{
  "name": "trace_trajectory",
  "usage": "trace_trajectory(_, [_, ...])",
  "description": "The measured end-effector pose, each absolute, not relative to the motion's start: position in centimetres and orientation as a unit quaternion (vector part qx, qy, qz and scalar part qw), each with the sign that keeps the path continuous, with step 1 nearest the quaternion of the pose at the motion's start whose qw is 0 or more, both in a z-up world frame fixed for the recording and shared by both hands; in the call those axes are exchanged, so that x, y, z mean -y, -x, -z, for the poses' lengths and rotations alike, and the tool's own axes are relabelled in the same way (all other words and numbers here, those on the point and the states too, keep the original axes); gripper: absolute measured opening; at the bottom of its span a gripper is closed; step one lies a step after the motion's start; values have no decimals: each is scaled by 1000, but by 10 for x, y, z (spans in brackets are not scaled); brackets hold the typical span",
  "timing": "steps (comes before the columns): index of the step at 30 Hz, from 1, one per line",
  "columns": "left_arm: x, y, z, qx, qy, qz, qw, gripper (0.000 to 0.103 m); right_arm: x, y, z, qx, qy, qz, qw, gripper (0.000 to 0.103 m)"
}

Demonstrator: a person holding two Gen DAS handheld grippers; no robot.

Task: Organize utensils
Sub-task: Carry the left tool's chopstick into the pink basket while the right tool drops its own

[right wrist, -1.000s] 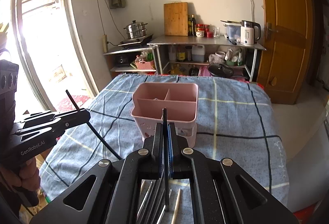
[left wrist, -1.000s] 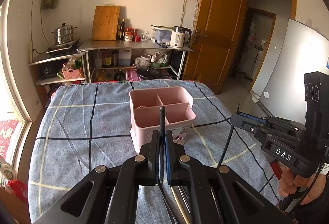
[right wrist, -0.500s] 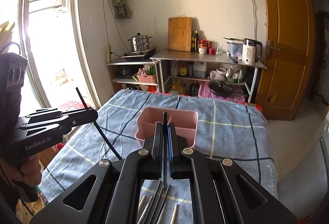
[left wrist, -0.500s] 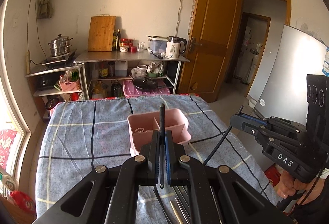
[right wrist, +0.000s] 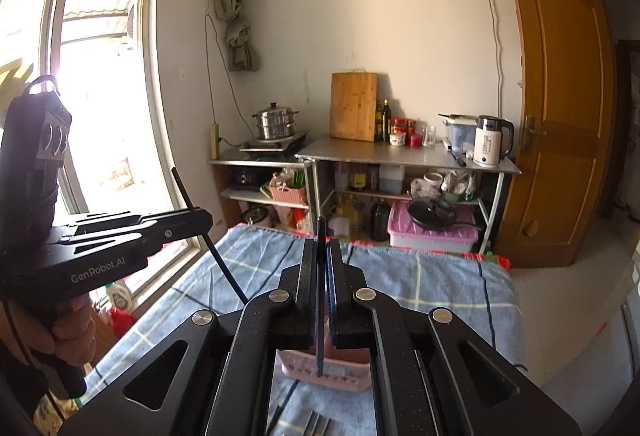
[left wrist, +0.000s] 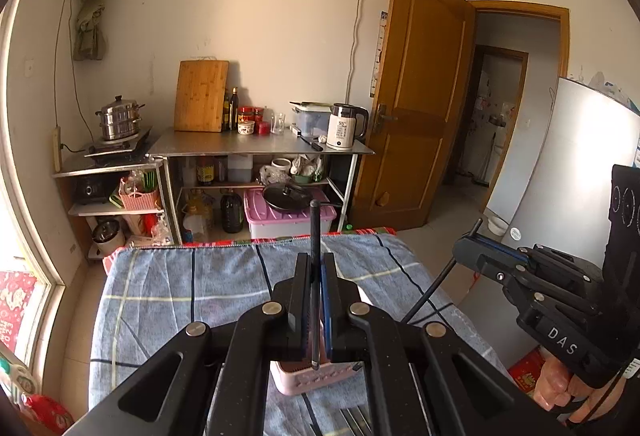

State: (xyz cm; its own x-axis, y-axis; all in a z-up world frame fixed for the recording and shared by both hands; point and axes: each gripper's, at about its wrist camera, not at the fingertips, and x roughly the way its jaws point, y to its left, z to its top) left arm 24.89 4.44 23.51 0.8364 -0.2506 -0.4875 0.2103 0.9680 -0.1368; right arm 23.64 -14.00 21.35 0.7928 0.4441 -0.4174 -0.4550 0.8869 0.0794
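My left gripper (left wrist: 315,264) is shut on a black chopstick (left wrist: 315,220) that stands upright between its fingers. My right gripper (right wrist: 321,250) is shut on another black chopstick (right wrist: 321,228), also upright. Both are raised above the table. The pink utensil holder (left wrist: 308,380) sits below, mostly hidden behind the fingers; it also shows in the right wrist view (right wrist: 332,376). The right gripper appears in the left wrist view (left wrist: 476,250), and the left gripper in the right wrist view (right wrist: 196,220). Loose metal utensils (right wrist: 316,424) lie on the cloth near the front edge.
The table is covered by a blue checked cloth (left wrist: 180,284). Behind it stand a steel shelf (left wrist: 260,148) with a kettle, a cutting board and jars, and a steamer pot (left wrist: 118,118). A wooden door (left wrist: 420,116) stands open at the right. A window (right wrist: 80,96) is at the left.
Both grippers have risen and tilted up with their chopsticks. The pink holder has dropped low in both views, and more of the wall and ceiling shows.
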Motion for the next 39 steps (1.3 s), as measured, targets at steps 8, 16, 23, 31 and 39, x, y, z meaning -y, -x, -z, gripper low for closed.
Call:
trace_trajectory(8, [-47, -279, -217, -277, 41, 109, 954, 4, 123, -259, -207, -222, 1, -247, 943, 4])
trace_trajectory(16, [-56, -300, -171, -312, 51, 103, 943, 4, 112, -280, -167, -263, -3, -243, 934, 4])
trace_trajectory(23, [-58, -317, -137, -339, 59, 100, 934, 4, 111, -294, -139, -301, -7, -237, 924, 4])
trace_trajectory(31, [-61, -317, -130, -333, 56, 95, 936, 8, 117, -304, -128, -322, -6, -235, 917, 7])
trace_trajectory(39, [-67, -278, -138, -296, 67, 91, 948, 24, 133, -284, -130, -307, -19, -237, 922, 19])
